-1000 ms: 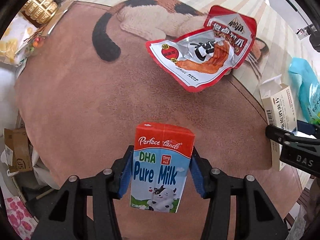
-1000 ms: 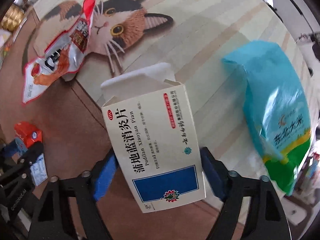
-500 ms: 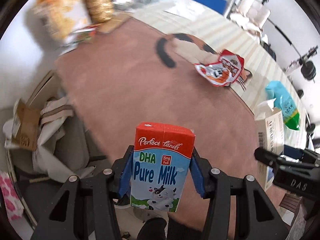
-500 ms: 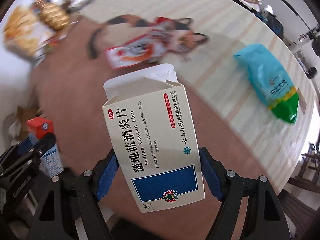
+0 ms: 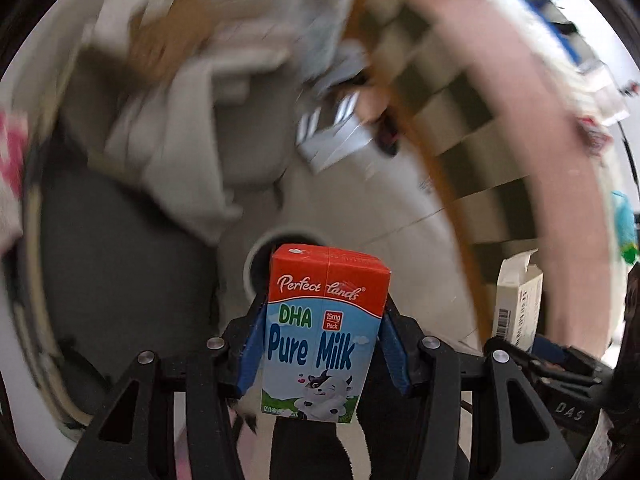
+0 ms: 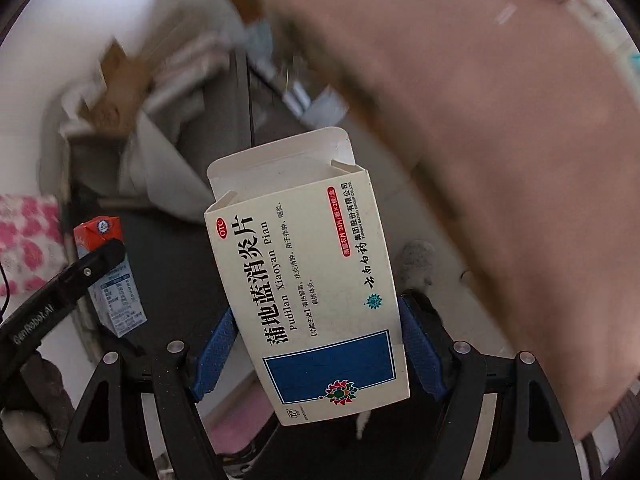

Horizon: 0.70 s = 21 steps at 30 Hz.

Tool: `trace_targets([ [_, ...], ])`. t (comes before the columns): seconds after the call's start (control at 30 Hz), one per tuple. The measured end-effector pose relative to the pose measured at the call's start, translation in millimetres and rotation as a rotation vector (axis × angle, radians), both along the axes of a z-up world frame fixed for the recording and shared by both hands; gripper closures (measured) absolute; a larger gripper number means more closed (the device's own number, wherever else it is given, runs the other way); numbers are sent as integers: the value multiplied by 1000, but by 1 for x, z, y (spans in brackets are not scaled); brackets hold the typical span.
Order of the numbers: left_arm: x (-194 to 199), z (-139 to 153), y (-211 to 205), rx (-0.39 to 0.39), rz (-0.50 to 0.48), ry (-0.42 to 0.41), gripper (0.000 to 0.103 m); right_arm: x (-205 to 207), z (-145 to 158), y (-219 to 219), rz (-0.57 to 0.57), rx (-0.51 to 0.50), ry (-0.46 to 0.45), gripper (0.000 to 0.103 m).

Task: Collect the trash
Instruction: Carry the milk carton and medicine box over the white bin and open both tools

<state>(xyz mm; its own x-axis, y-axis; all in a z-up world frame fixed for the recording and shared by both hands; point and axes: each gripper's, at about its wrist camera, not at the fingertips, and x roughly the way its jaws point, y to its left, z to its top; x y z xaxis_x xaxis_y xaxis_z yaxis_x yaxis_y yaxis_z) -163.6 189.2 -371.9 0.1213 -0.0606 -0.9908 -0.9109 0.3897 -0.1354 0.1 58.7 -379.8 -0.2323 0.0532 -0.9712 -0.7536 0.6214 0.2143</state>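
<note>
Held one piece of trash in each gripper to carry both together: left jaws clenched on the milk carton, right jaws on the medicine box.

Blurred pink-brown tabletop fills the upper right. Below its edge: grey floor, crumpled white sheets, brown cardboard, pink-patterned cloth.

Off the tabletop edge, open floor below, clutter to one side

We see blurred pale floor free under the hand-held grippers; the pink tabletop walls off the right, crumpled paper and cardboard crowd the upper left, and a dark bin-like patch lies between, its edges too smeared to tell.
</note>
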Motion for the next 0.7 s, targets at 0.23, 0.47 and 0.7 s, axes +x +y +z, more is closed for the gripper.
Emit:
trace_targets([
  [0.23, -41, -165, 14, -178, 90, 4, 53, -44, -182, 14, -27, -126, 112, 23],
  [0.47, -59, -295, 33, -257, 180, -15, 2, -48, -332, 31, -30, -140, 188, 22],
  [0.7, -75, -325, 33, -125, 180, 97, 2, -57, -410, 38, 22, -116, 237, 0],
])
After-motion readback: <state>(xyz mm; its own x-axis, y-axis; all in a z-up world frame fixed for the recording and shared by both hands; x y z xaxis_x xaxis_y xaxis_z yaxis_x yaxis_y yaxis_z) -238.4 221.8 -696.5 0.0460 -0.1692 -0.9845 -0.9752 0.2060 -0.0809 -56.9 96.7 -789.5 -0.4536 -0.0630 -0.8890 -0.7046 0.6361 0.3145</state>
